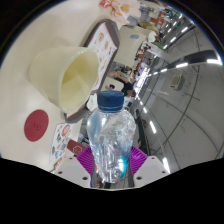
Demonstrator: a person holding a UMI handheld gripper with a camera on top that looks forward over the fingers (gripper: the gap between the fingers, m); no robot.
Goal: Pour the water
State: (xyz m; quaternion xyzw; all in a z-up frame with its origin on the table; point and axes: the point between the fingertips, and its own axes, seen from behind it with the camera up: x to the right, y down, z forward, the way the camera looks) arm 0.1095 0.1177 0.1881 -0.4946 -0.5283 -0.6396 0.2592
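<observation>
Gripper [108, 166]: both purple-padded fingers [84, 158] press against the sides of a clear, ribbed plastic water bottle with a blue screw cap [107, 135]; grip closed on the bottle body. Bottle walls crinkled, glossy, transparent; cap [109, 100] still on.

Just beyond the bottle cap, up and to one side: a pale cream, translucent plastic cup [68, 77], round rim, smooth walls, mouth tilted toward the bottle. Whether cup and bottle touch cannot be told.

Beside the cup, on the near side from the bottle: a flat dark-red round disc [37, 124] on a white tabletop [30, 45].

Beyond the bottle: printed cards [102, 42] on the table; farther, a room with ceiling strip lights [185, 65].
</observation>
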